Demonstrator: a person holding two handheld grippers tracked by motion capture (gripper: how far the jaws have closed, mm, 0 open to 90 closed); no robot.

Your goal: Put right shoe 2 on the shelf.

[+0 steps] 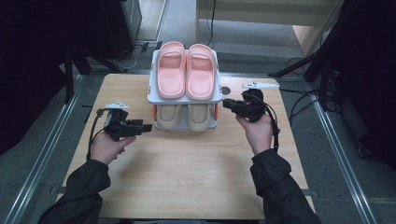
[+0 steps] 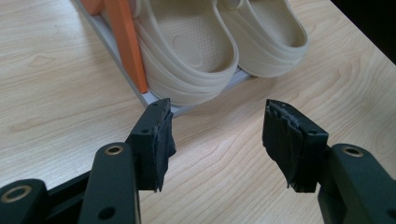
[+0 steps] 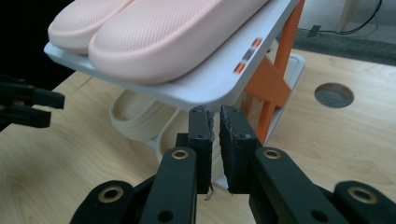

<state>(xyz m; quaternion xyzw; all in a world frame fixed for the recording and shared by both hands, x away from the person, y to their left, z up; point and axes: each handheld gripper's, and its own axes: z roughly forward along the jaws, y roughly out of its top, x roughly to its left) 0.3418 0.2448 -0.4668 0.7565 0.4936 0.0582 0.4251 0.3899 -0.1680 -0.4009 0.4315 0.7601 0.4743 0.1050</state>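
Observation:
A small two-tier shoe rack (image 1: 185,99) stands at the far middle of the wooden table. A pair of pink slippers (image 1: 186,70) lies on its white top shelf (image 3: 219,84), and a pair of beige slippers (image 1: 184,116) lies on the lower tier. My left gripper (image 1: 148,127) rests low at the rack's left front corner, open, with its jaws wide apart and nothing between them; the beige slippers (image 2: 196,51) lie just ahead of it. My right gripper (image 1: 225,103) is at the rack's right side, just under the top shelf's edge. Its pads (image 3: 201,128) stand a narrow gap apart and hold nothing.
Orange struts (image 3: 280,60) hold up the rack's shelves. A round hole (image 1: 226,90) sits in the table (image 1: 187,177) behind the right gripper. Metal rails (image 1: 336,135) run along both sides of the table, and dark stand legs (image 1: 299,65) and cables lie on the floor beyond.

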